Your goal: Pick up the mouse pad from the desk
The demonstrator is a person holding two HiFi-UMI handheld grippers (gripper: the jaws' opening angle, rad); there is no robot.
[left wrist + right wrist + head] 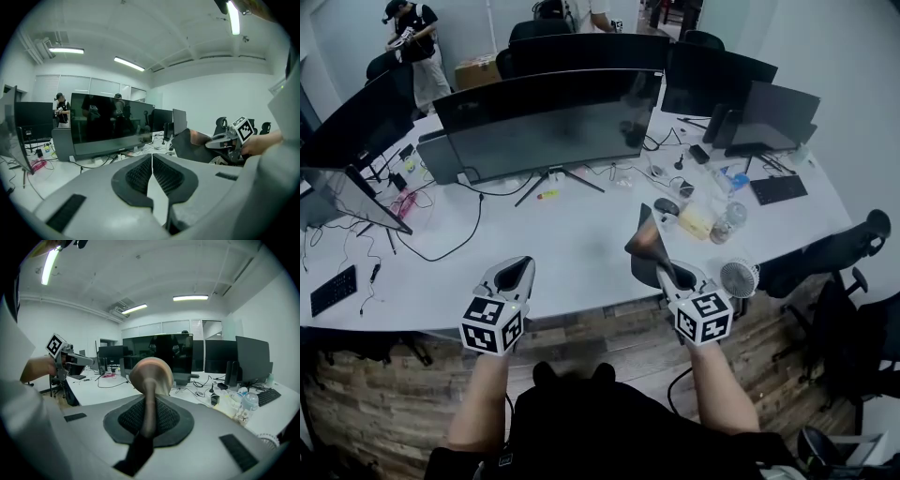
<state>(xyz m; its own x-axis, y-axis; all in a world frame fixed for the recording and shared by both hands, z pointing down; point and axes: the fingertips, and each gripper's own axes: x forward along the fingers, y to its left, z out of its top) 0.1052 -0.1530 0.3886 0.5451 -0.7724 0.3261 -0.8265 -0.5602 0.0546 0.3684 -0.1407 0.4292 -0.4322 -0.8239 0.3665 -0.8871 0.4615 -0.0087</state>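
Right gripper view: mouse pad (149,376) clamped between its fingers (172,420).

I am reading no words or numbers; my left tool (515,271) and right tool (667,269) are showing only square markers.

- We see the mouse pad (643,246) as a limp, cloth-like sheet, matt dark on one face and dull tan on the other.
- The left gripper (521,265) and right gripper (664,265) shells look like matt grey plastic, and their pads (138,177) look dark, ribbed and rubbery.
- The desk (581,262) top looks smooth and white.
- At twelve o'clock, the curved monitor (548,127) has a glossy black screen.
- At seven o'clock, the floor (384,403) shows rough wood-look planks.
- At three o'clock from the mouse pad, a bottle (733,217) looks like clear plastic.
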